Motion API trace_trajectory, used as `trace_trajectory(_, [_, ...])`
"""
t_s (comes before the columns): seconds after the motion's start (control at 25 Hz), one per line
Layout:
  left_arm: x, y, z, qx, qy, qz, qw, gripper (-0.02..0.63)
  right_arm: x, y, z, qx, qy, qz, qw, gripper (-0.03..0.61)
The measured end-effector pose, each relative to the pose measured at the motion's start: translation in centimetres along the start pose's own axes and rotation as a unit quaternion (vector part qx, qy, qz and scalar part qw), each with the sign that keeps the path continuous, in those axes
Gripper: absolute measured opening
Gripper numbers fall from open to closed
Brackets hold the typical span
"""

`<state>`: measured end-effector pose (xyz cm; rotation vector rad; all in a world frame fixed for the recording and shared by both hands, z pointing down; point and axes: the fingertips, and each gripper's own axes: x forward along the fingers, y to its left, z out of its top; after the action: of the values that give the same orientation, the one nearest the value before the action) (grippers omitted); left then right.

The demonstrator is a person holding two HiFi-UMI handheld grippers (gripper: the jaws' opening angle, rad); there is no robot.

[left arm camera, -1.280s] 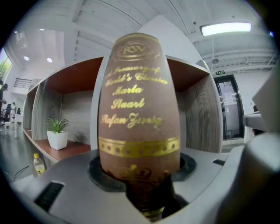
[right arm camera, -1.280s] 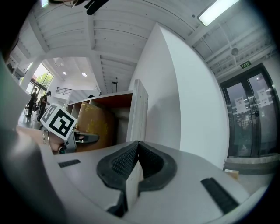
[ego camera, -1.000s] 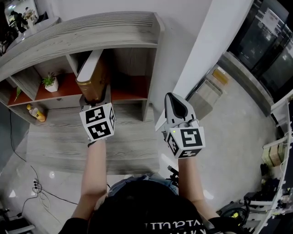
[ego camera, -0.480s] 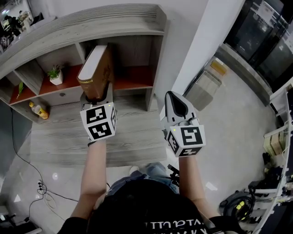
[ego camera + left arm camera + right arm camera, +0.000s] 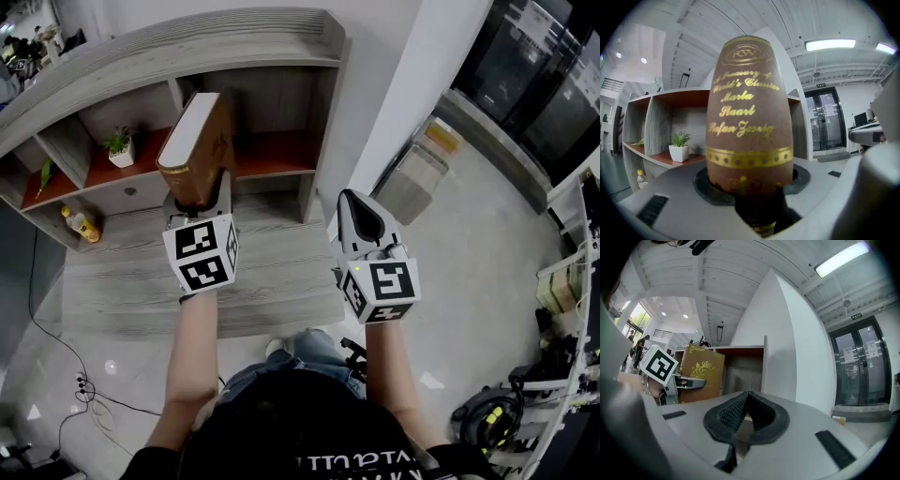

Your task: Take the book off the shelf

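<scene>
A thick brown book with gold print stands upright in front of the grey and red shelf, clear of its compartment. My left gripper is shut on its lower end. In the left gripper view the book's spine fills the middle, clamped low between the left gripper's jaws. My right gripper hangs to the right of the shelf, shut, nothing in it. In the right gripper view the right gripper's pads meet, and the book shows at the left.
A small potted plant stands on the red shelf board to the left. A yellow bottle lies lower left. A low wooden platform runs in front of the shelf. A white pillar and glass doors are at the right.
The book in my left gripper has come a little further out from the shelf compartment, still upright. My right gripper has stayed in place, shut.
</scene>
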<state>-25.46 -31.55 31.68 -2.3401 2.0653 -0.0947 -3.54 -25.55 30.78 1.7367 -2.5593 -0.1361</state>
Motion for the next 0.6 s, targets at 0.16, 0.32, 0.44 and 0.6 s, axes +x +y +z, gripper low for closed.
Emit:
trace_trajectory(0.16, [-0.9, 0.4, 0.3, -0.005, -0.007, 0.006, 0.9999, 0.233, -0.3, 0.4, -0.1, -0.007, 0.001, 0.008, 1.0, 0.012])
trace_trajectory(0.32, [-1.6, 0.1, 0.2, -0.01, -0.008, 0.017, 0.9998, 0.233, -0.4, -0.1, 0.8, -0.016, -0.009, 0.021, 1.0, 0.012])
trace_trajectory(0.44, [-2.4, -0.2, 0.3, -0.013, -0.012, 0.026, 0.9995, 0.233, -0.7, -0.5, 1.6, -0.022, -0.016, 0.031, 0.999, 0.012])
trace_trajectory(0.6, [-4.0, -0.9, 0.6, -0.006, -0.015, 0.038, 0.9992, 0.233, -1.6, -0.8, 2.0, -0.022, -0.019, 0.048, 0.998, 0.012])
